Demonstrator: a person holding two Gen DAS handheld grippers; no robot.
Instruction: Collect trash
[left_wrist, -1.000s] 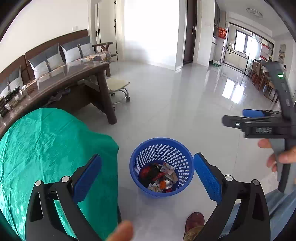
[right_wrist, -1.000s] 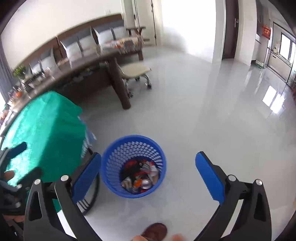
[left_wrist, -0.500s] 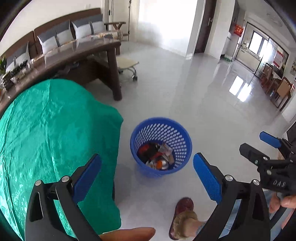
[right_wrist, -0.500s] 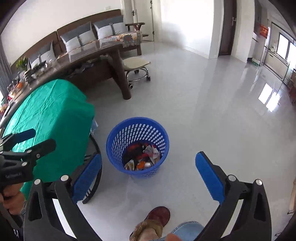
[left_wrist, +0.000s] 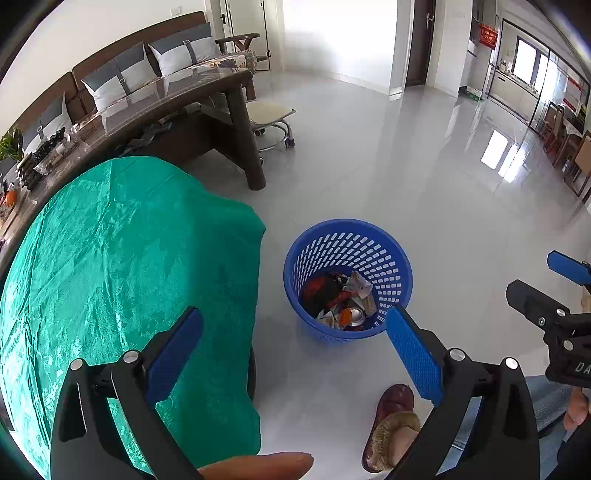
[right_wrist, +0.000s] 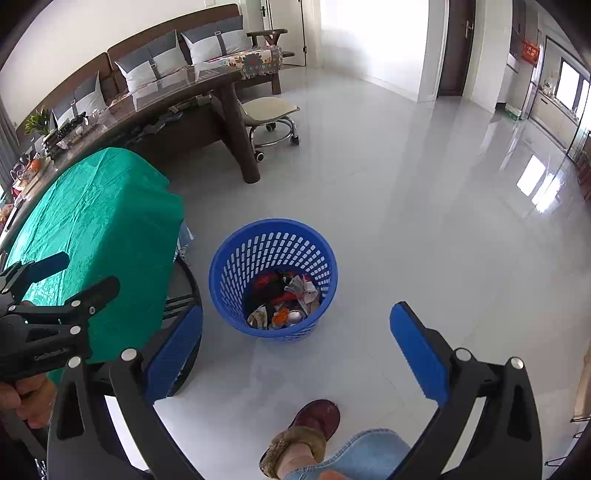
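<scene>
Glossy grey floor (left_wrist: 424, 177), blue basket (left_wrist: 347, 236) standing on it

Bright daylight from blown-out doorway (left_wrist: 332, 33), floor (left_wrist: 424, 177) glare, fisheye-bent edges, perhaps slightly soft

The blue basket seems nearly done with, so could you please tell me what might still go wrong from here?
1. The blue basket stands on the glossy floor just ahead of the person's slipper; a step forward might kick it over and spill the trash.
2. Both tongs, left and right, are open and empty, so further trash may go uncollected.
</scene>
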